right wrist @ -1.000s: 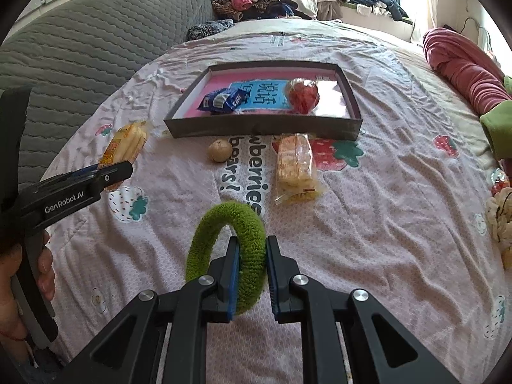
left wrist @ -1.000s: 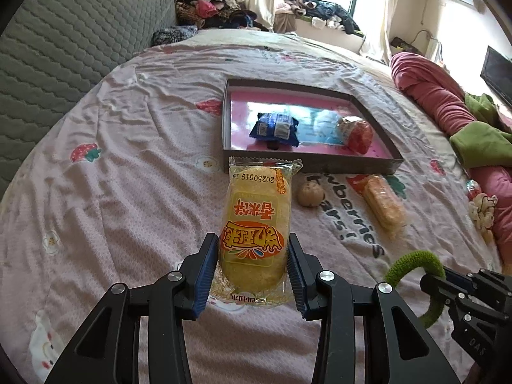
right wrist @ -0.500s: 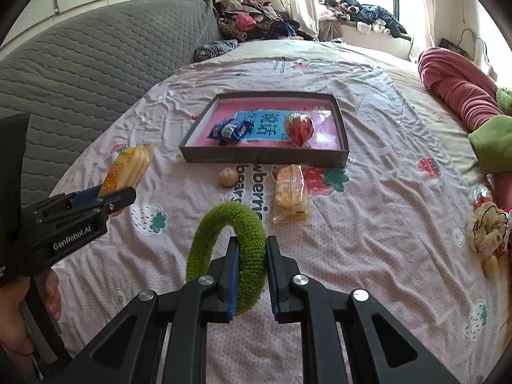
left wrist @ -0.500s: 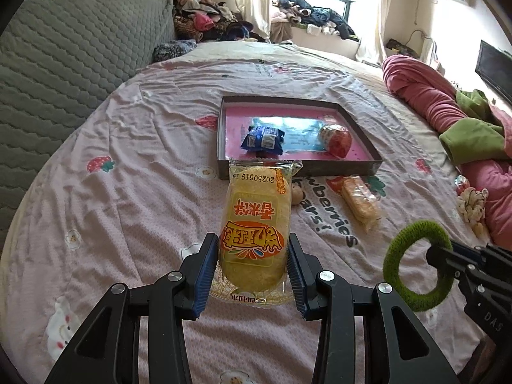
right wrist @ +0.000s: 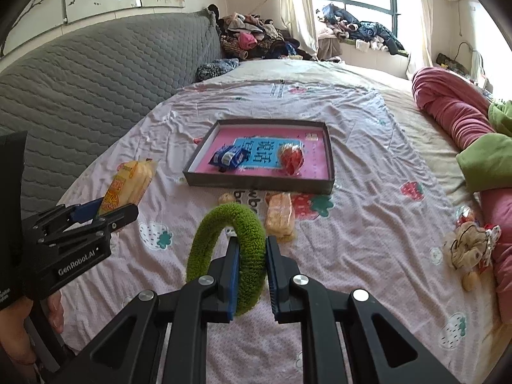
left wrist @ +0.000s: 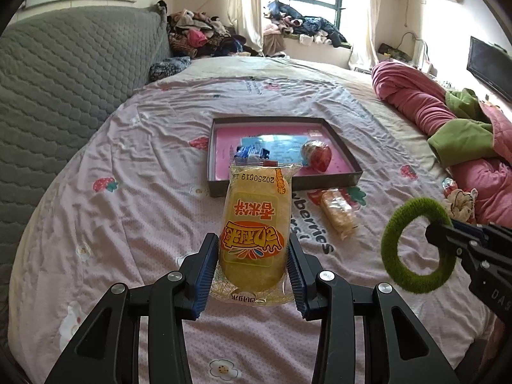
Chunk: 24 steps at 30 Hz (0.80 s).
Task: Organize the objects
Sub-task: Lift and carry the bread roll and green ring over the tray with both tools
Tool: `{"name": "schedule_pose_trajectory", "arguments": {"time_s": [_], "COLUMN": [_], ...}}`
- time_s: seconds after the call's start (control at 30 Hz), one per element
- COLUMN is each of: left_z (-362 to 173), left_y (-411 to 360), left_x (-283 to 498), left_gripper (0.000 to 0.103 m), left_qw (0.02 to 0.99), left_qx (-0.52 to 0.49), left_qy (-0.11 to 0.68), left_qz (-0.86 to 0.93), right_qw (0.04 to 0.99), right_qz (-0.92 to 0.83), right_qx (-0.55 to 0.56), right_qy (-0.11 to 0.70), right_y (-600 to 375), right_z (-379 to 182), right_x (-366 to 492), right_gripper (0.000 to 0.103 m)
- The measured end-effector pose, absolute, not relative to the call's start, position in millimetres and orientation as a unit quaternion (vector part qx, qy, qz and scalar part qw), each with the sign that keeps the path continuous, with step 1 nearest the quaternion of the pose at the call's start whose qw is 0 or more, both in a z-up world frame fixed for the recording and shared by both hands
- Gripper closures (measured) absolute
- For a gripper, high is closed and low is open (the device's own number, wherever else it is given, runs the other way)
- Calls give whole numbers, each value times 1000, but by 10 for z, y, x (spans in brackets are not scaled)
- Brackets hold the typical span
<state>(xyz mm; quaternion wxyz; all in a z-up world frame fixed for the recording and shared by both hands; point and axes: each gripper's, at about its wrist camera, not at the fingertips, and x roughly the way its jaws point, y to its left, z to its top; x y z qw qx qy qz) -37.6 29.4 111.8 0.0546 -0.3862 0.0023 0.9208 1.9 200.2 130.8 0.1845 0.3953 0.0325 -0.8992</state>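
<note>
At the bottom centre of the left wrist view, the left gripper [left wrist: 252, 272] has its jaws clamped on the lower end of a yellow plastic-wrapped snack cake with orange lettering [left wrist: 256, 224], which stands up between the blue pads, clear of the bed; in the right wrist view the same gripper [right wrist: 105, 211] shows at the left edge with the packet [right wrist: 128, 185] slanting up out of it, and a hand [right wrist: 19, 329] grips its handle at the lower left. At the bottom centre of the right wrist view, the right gripper [right wrist: 251, 265] has its jaws closed tight on a fuzzy green ring [right wrist: 230, 252], pinching its right side while the rest arches up and left; the left wrist view shows that ring [left wrist: 416, 243] at the right edge, held off the bed by the black gripper [left wrist: 448, 240]. In the middle of both views, a shallow dark-rimmed rectangular tray with a pink floor [left wrist: 345, 156] lies on the pink strawberry-print bedsheet [left wrist: 144, 192]; inside it are a blue snack packet [right wrist: 228, 156] on the left and a round red wrapped sweet [right wrist: 291, 160] on the right, apart from each other. Just in front of the tray's near rim on the sheet lie a clear-wrapped pale biscuit pack [right wrist: 280, 217] and, to its left, a small round beige ball [right wrist: 226, 197]. A rolled pink quilt with green lining [left wrist: 448, 121] fills the right side; a grey quilted headboard [left wrist: 64, 80] the left.
</note>
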Motion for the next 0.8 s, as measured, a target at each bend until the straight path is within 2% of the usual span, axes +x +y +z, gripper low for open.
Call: {"name": "schedule_pose_trajectory", "arguments": {"time_s": [0.8], "left_z": [1562], "left_y": [560], "left_x": [-454], "left_gripper": [60], "left_qw": [55], "left_qx": [-346], "left_qy": [13], "left_qz": [936], "right_qw": [181], "right_qz": [-917], "right_qx": [354], "right_qy": [27], "right_y": [2145], "right_z": [1744], "right_x": [-164], "right_gripper": [87]}}
